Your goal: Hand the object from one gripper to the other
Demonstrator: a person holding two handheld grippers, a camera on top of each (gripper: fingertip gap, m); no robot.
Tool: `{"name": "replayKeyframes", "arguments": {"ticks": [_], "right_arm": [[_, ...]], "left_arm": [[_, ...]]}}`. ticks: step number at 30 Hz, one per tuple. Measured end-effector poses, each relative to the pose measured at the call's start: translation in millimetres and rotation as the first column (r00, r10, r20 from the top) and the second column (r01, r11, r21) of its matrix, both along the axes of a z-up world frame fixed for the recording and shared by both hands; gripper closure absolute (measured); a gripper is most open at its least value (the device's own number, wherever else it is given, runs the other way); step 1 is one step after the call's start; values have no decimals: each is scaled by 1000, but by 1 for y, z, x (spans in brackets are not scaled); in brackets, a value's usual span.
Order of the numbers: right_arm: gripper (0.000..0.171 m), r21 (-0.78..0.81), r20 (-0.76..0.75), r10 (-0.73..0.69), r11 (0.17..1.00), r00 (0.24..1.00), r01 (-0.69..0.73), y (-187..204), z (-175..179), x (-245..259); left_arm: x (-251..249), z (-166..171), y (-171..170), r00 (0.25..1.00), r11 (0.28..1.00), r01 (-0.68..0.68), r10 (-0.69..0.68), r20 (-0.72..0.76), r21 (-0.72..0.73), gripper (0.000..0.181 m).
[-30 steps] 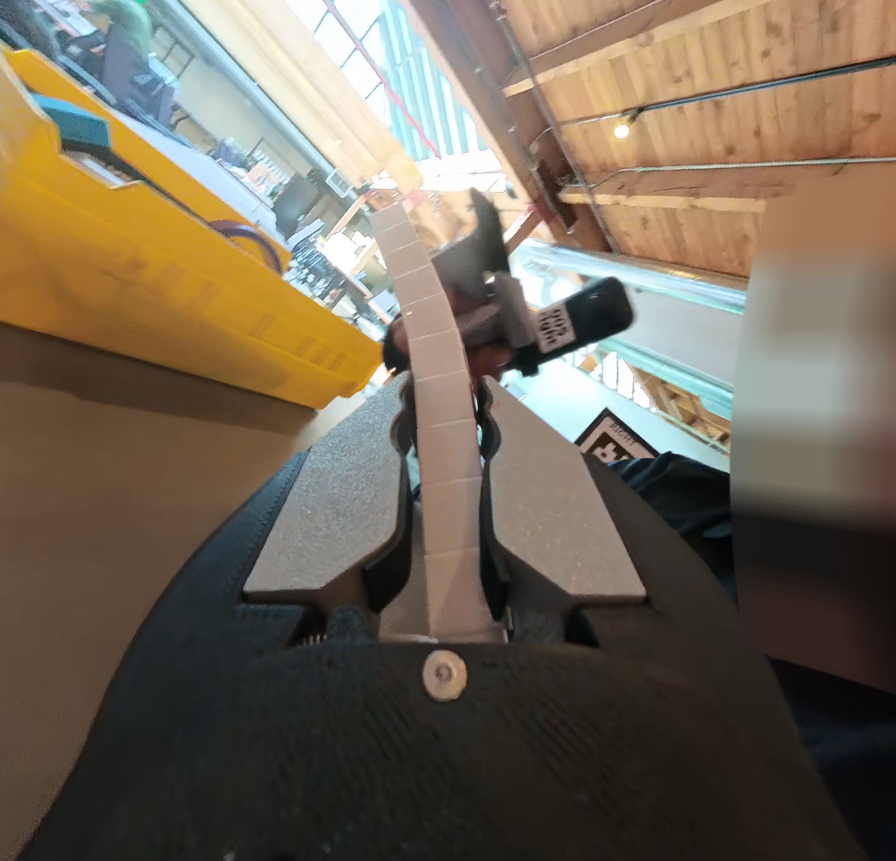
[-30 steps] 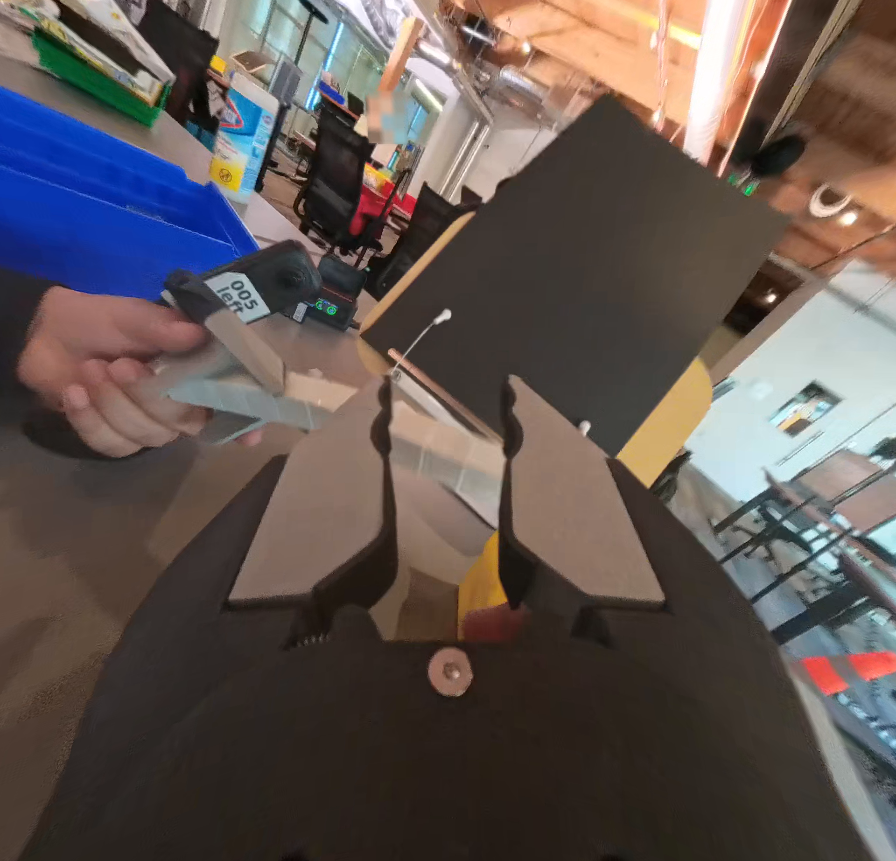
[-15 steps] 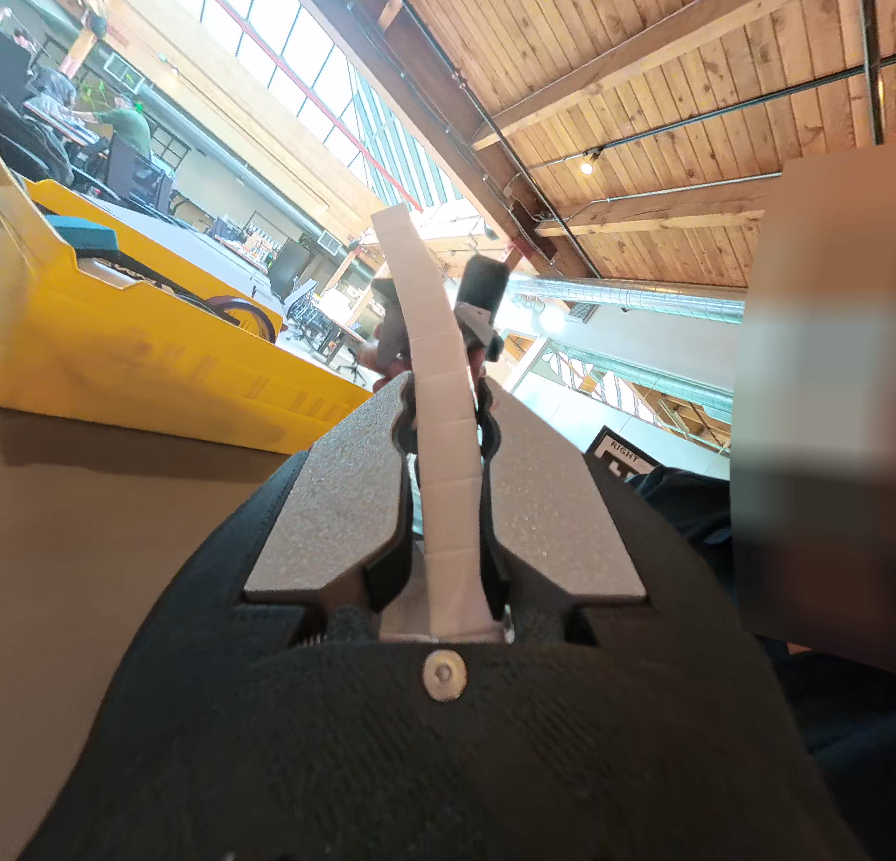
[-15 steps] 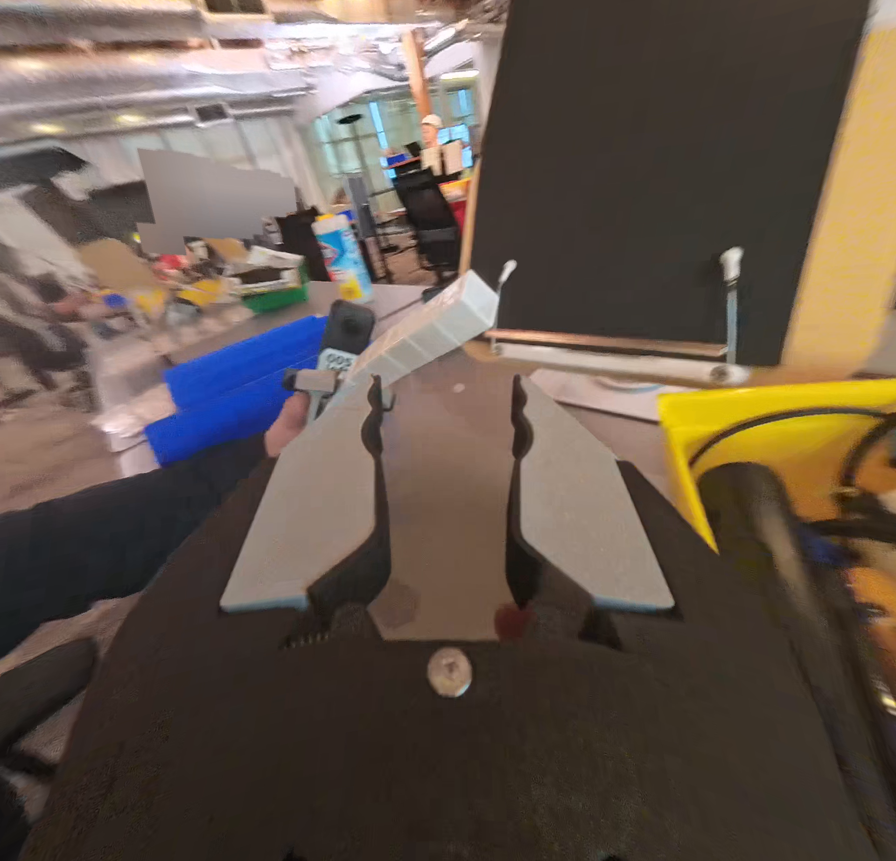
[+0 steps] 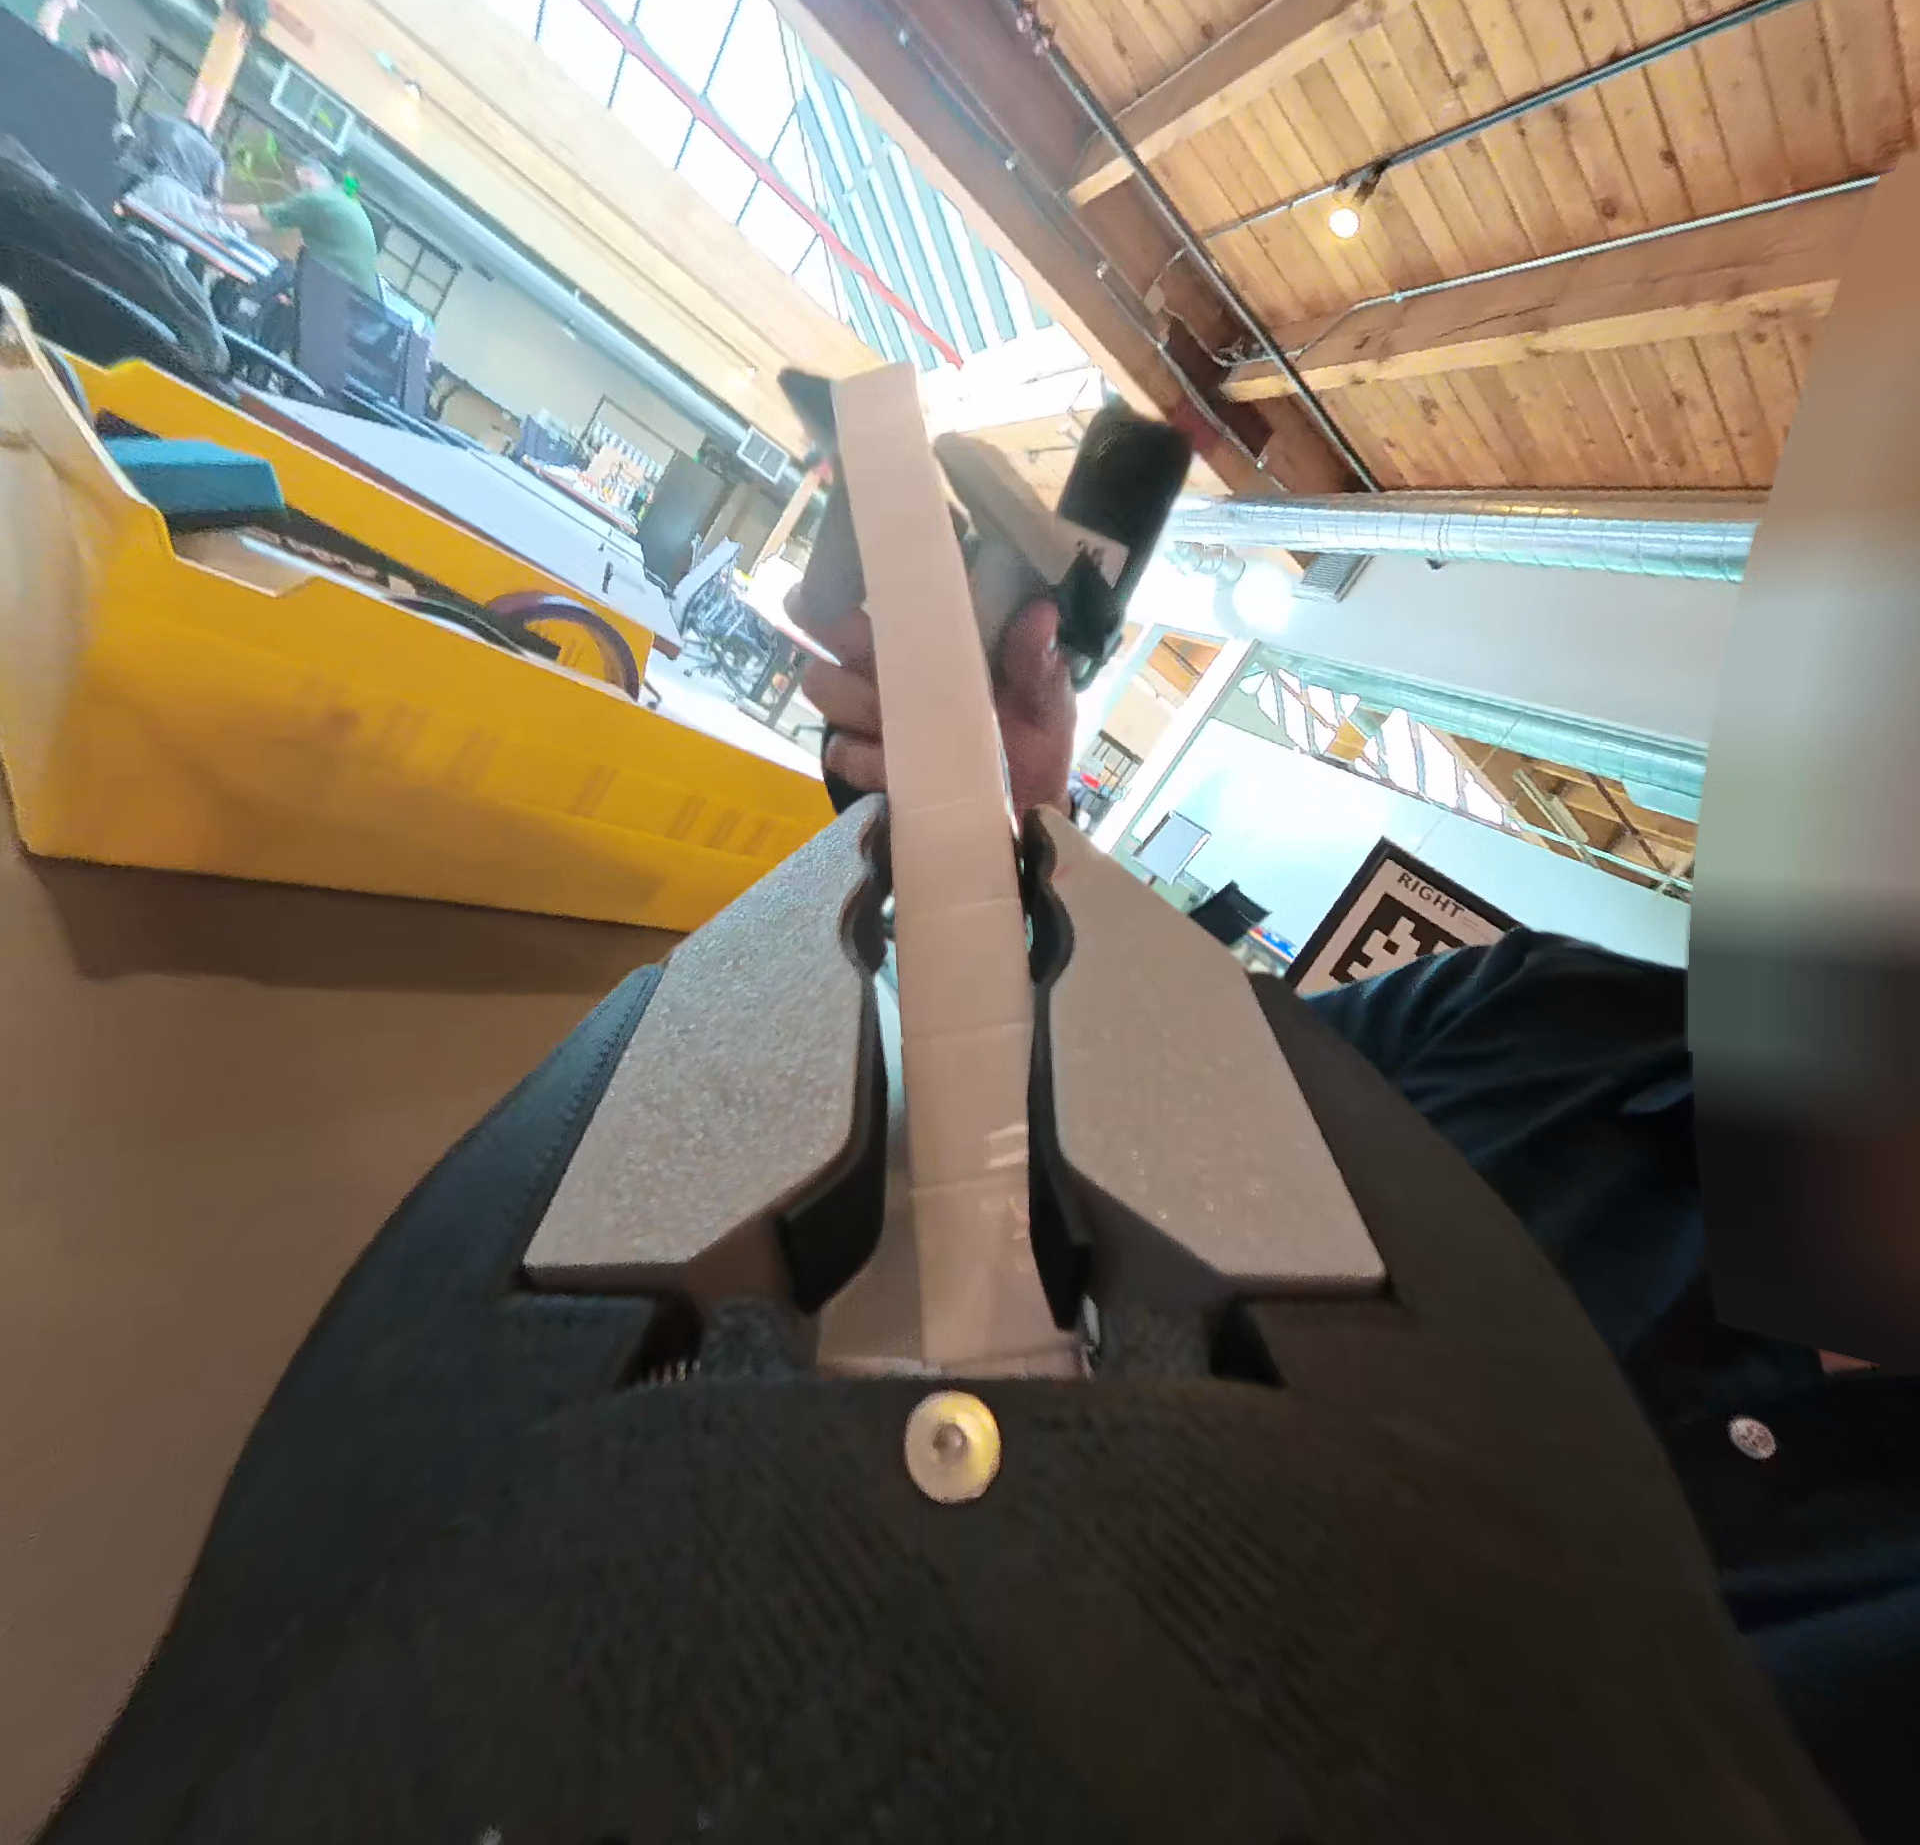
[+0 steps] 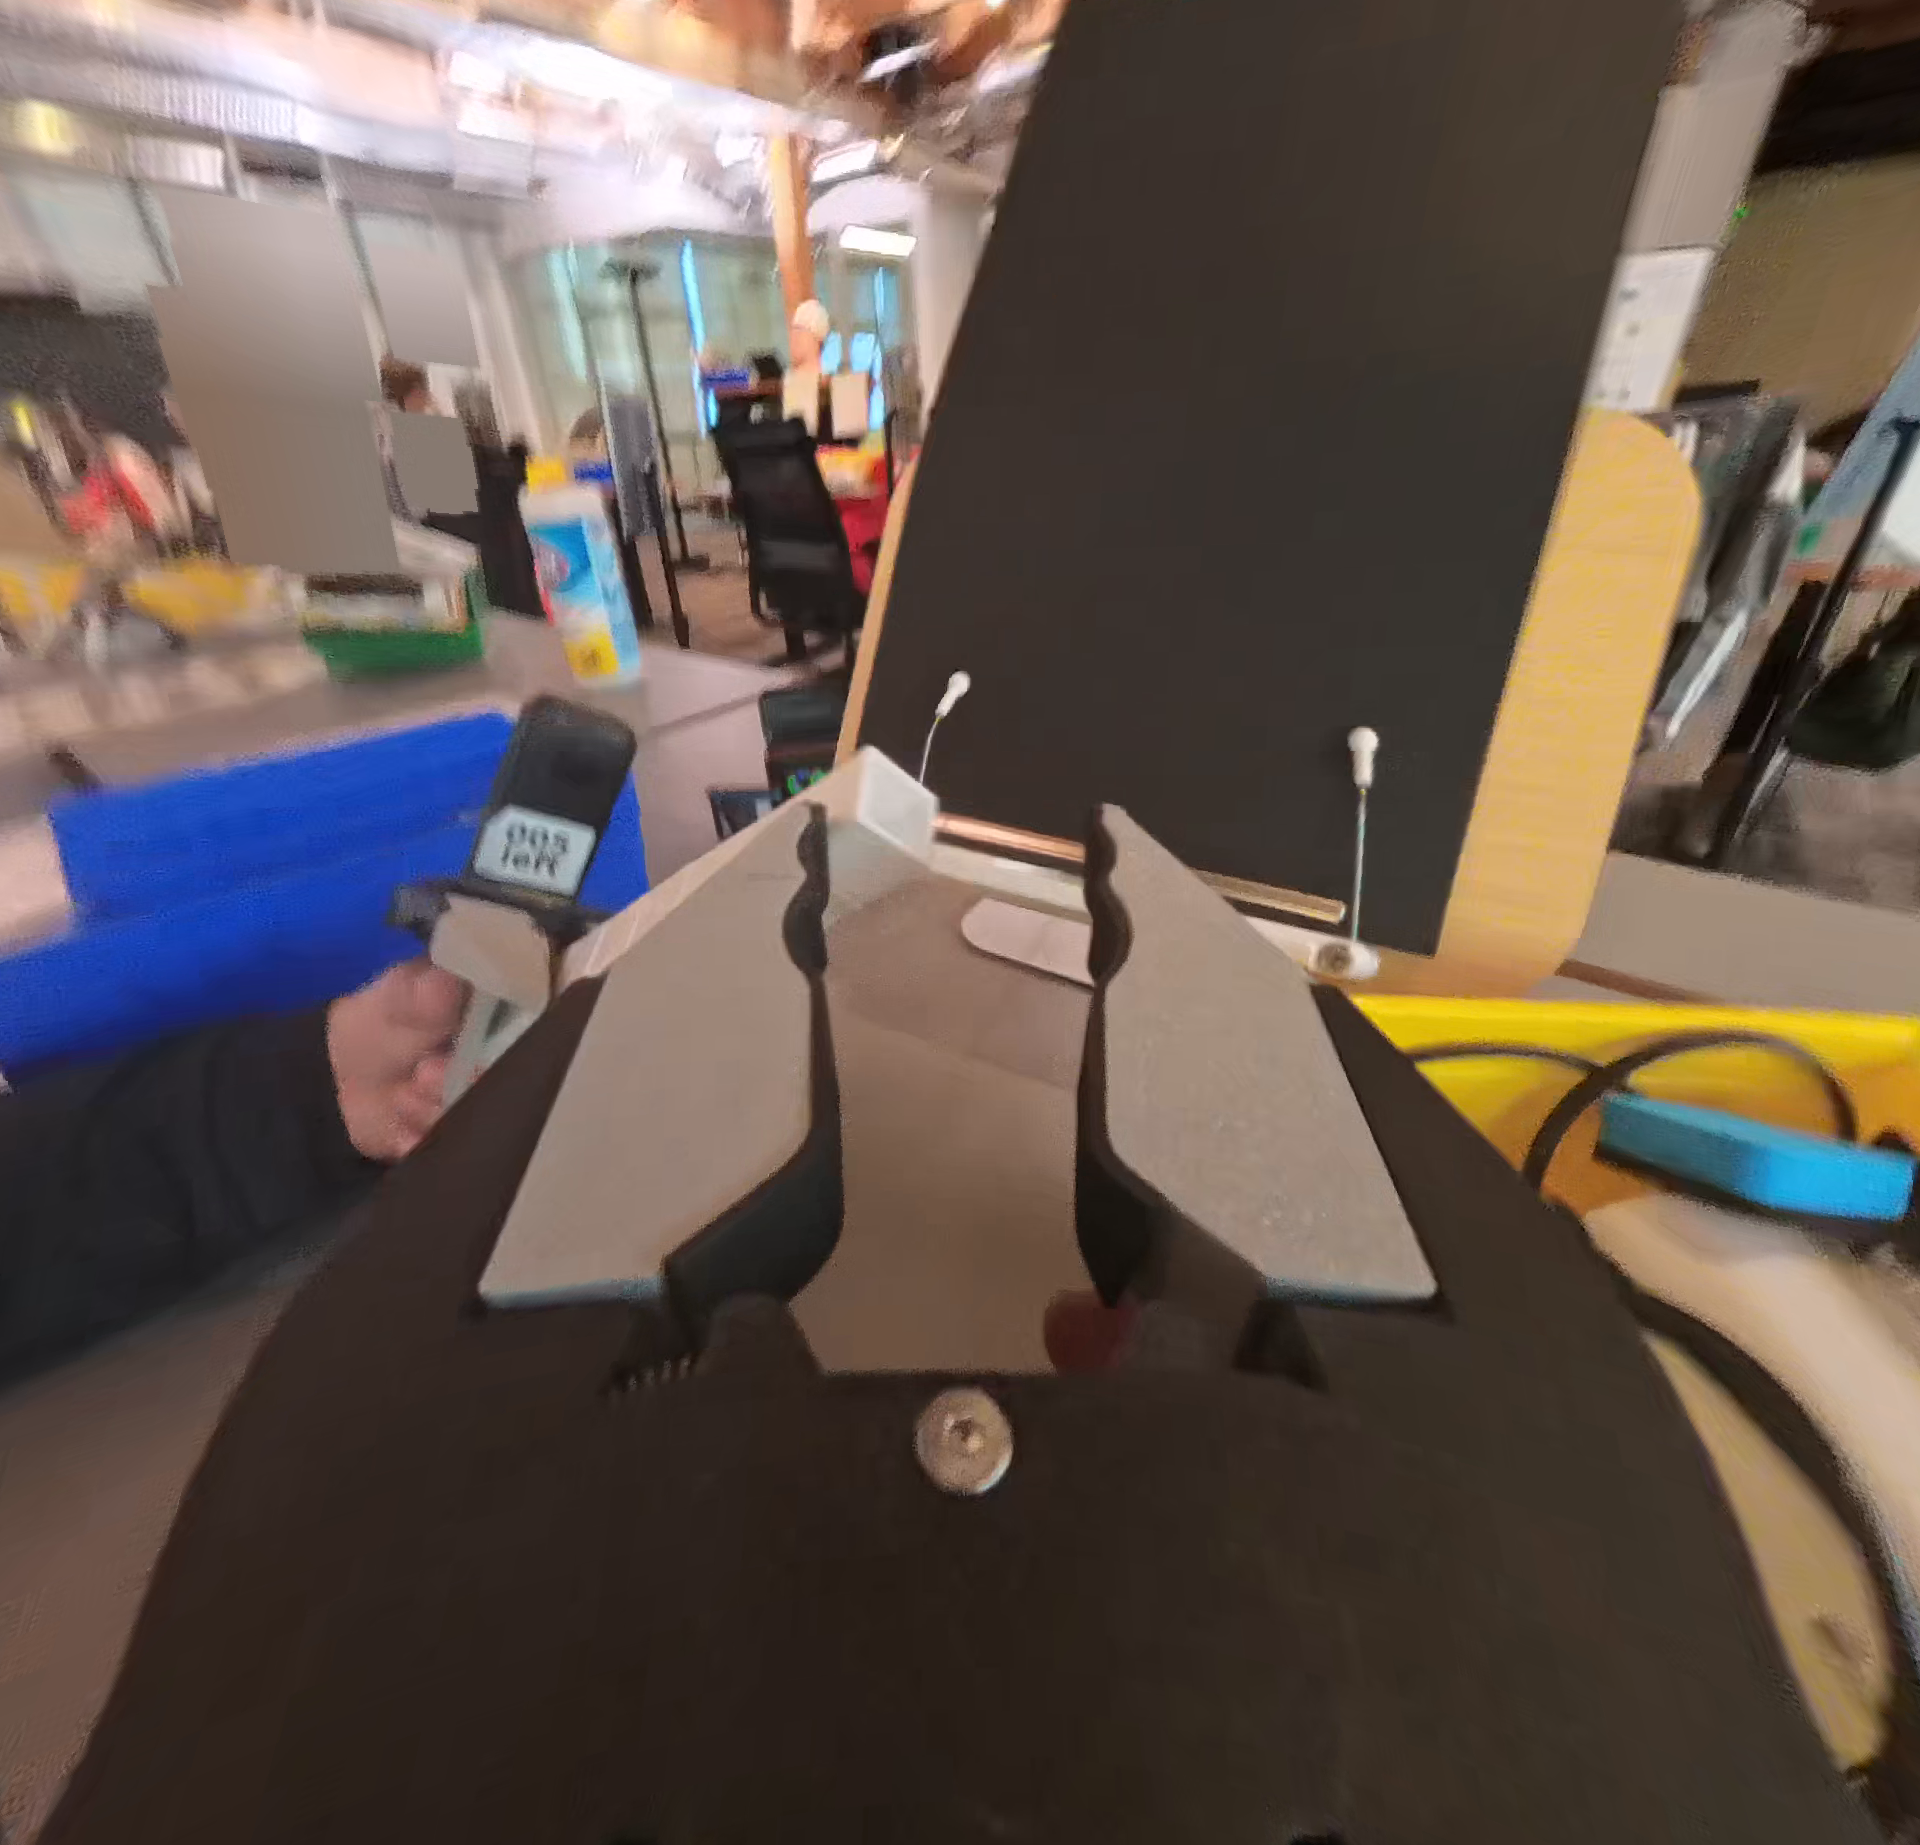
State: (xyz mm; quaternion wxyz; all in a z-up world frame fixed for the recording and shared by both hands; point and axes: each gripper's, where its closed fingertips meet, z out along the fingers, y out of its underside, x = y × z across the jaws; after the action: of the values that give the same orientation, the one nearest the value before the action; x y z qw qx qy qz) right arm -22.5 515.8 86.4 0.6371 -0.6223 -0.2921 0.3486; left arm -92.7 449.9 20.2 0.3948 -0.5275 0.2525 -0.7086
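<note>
While left fingers [image 5: 790, 1047] clamp the white bar [image 5: 940, 860], right fingers [image 6: 727, 1047] gape, seemingly untouched.

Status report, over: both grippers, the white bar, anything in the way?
Left gripper shut on white segmented bar. Right gripper open, bar tip at its left finger, not between them. Nothing blocking.

Lettering in view; wording not reproduced.

**Left wrist view:** a black-and-white marker card [image 5: 1392, 928] carries one printed word along its top edge. A black camera [image 5: 1117, 507] bears a small white label, partly hidden.

**Right wrist view:** a second black camera [image 6: 556, 798] carries a white label [image 6: 535, 847] with two short lines, digits above letters. A white wipes canister [image 6: 584, 595] has a blue printed label and a yellow patch, apparently a warning mark, too blurred to read. A printed sheet [image 6: 1654, 332] hangs on a pillar and is illegible.
</note>
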Motion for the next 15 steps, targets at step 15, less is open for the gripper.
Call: {"name": "replayKeyframes", "arguments": {"ticks": [15], "right_arm": [[153,-71,-18,388,919,922,-388,-11,-42,-79]], "left_arm": [[-14,-35,46,915,953,-300,301,-268,46,125]]}}
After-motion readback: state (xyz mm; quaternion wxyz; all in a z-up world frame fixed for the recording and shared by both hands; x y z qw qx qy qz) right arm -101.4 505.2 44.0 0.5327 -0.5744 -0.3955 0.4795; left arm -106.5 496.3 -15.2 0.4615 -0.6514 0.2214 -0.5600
